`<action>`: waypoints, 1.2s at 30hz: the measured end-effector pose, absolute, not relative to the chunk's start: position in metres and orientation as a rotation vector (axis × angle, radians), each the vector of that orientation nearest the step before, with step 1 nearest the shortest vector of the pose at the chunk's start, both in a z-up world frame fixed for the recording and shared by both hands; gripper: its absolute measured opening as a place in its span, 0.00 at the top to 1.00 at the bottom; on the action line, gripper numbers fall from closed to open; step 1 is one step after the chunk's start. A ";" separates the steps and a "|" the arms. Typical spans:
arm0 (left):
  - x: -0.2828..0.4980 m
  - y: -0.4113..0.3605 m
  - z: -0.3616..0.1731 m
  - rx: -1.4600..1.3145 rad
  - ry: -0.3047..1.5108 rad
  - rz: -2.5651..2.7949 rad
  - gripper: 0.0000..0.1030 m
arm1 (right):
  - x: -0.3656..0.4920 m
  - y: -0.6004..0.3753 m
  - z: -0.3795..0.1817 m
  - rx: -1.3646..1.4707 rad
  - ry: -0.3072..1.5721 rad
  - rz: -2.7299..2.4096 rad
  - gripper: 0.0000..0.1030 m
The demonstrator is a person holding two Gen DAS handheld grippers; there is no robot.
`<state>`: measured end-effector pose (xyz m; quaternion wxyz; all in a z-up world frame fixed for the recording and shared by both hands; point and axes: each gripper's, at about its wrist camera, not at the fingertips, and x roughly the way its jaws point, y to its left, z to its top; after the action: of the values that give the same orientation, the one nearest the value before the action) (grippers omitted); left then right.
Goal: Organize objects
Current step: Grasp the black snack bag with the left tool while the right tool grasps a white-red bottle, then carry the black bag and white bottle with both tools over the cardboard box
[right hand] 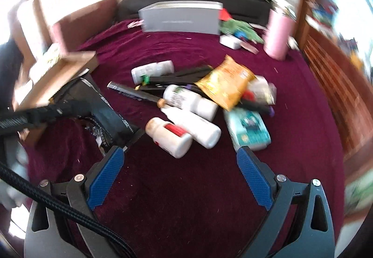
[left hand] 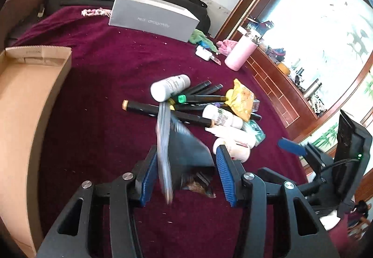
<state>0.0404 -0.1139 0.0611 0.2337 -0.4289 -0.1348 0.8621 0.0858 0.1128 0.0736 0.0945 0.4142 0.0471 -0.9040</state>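
The dark foil packet (left hand: 184,153) sits clamped between the pads of the left gripper (left hand: 186,171), lifted above the maroon cloth (left hand: 105,99) near the cardboard box (left hand: 28,99). The right gripper (right hand: 179,164) stands apart and empty, facing the pile of white bottles (right hand: 186,123) and markers (right hand: 139,95).

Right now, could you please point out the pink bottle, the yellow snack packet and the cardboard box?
pink bottle (left hand: 240,53): left wrist view, middle of its body.
yellow snack packet (right hand: 226,82): right wrist view, centre of the crinkled face.
cardboard box (left hand: 56,85): left wrist view, on its right side wall.
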 end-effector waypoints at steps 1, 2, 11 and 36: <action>0.037 -0.114 0.059 -1.193 -0.370 2.368 0.58 | 0.082 0.107 0.072 1.228 0.195 -2.670 0.05; 0.034 -0.113 0.055 -1.215 -0.371 2.372 0.58 | 0.077 0.103 0.069 1.228 0.241 -2.653 0.10; 0.022 -0.090 0.027 -1.288 -0.410 2.360 0.53 | 0.038 0.080 0.035 1.363 0.350 -2.473 0.43; 0.062 -0.128 0.061 -1.129 -0.497 2.396 0.71 | 0.032 0.095 0.042 1.441 -0.113 -2.415 0.69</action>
<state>0.0624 -0.1280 0.0609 0.2214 -0.4086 -0.1799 0.8670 0.0323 0.0954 0.0423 0.1628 0.5053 -0.0395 -0.8465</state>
